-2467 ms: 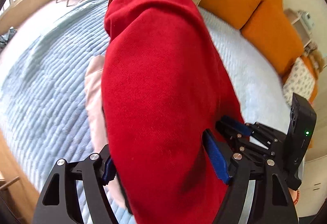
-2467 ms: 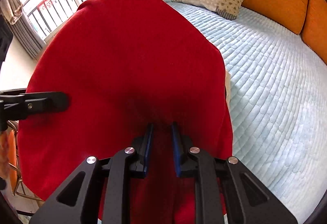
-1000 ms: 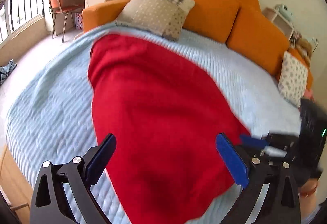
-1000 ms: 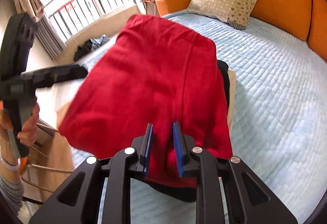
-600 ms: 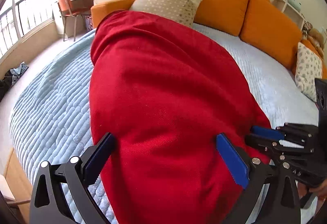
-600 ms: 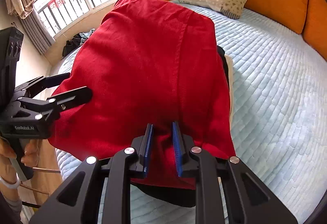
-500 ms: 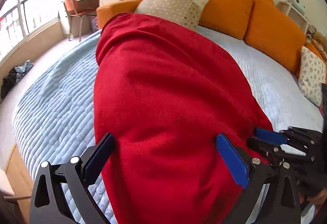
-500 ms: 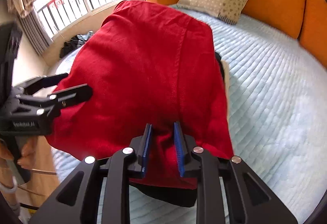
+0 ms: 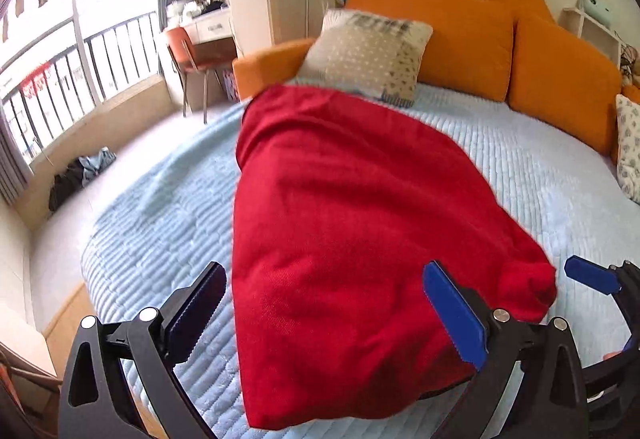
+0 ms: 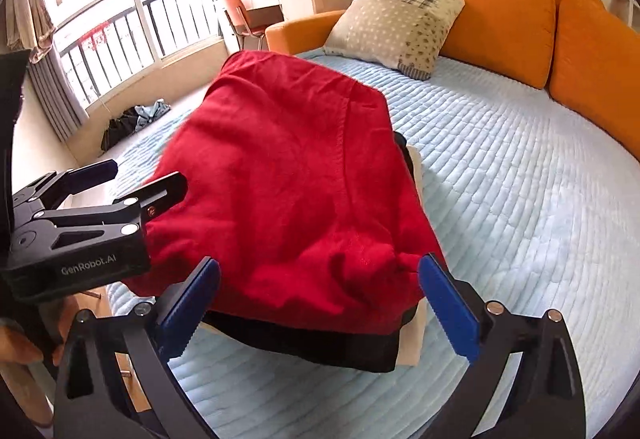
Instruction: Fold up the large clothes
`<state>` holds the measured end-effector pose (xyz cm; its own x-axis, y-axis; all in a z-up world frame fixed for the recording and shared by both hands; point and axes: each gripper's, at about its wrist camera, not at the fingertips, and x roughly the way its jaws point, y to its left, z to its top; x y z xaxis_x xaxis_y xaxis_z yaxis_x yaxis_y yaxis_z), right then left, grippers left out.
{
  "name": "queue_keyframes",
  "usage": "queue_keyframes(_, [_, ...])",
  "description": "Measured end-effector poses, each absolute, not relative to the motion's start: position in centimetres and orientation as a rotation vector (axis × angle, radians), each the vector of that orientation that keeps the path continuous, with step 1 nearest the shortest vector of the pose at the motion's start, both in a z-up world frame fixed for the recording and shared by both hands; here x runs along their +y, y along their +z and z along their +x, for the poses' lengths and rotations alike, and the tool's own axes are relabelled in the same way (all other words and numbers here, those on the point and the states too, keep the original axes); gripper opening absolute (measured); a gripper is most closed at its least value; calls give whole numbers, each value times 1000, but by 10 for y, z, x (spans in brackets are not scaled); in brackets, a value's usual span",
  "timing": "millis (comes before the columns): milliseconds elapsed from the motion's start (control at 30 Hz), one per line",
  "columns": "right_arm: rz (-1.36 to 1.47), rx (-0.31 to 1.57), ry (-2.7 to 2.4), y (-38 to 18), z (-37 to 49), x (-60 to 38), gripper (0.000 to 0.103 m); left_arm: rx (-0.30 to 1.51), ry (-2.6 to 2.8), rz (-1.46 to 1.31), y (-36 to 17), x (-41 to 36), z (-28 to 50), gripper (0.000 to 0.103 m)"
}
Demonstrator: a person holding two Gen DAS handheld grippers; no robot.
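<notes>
Red garment (image 10: 288, 191) lies folded on the stack; your left gripper (image 9: 324, 315) and right gripper (image 10: 316, 311) gape empty, the right's jaws just opened; next, smooth it.

My tongs (image 10: 316, 303) are matt black plastic with ribbed blue pads (image 10: 448, 307) and shiny metal pins; the red garment (image 10: 288, 183) is soft, finely woven matt cloth; the bed (image 10: 520, 199) wears a quilted, ridged pale-blue cover.

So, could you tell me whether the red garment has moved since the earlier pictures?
Yes. The red garment has dropped away from the camera: earlier it hid the patterned pillow; now it lies flat below it, released by the right hand-held gripper, whose jaws just opened.
</notes>
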<state>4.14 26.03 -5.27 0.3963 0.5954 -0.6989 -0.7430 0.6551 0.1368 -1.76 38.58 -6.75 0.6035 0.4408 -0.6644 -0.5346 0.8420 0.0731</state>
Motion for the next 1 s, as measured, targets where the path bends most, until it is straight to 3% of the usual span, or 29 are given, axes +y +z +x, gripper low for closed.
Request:
queue_keyframes(433, [-209, 681, 809, -35, 12, 250, 98, 633, 655, -133, -56, 373, -45, 100])
queue_keyframes(1000, [-212, 695, 798, -50, 12, 253, 98, 636, 645, -130, -66, 366, -36, 100])
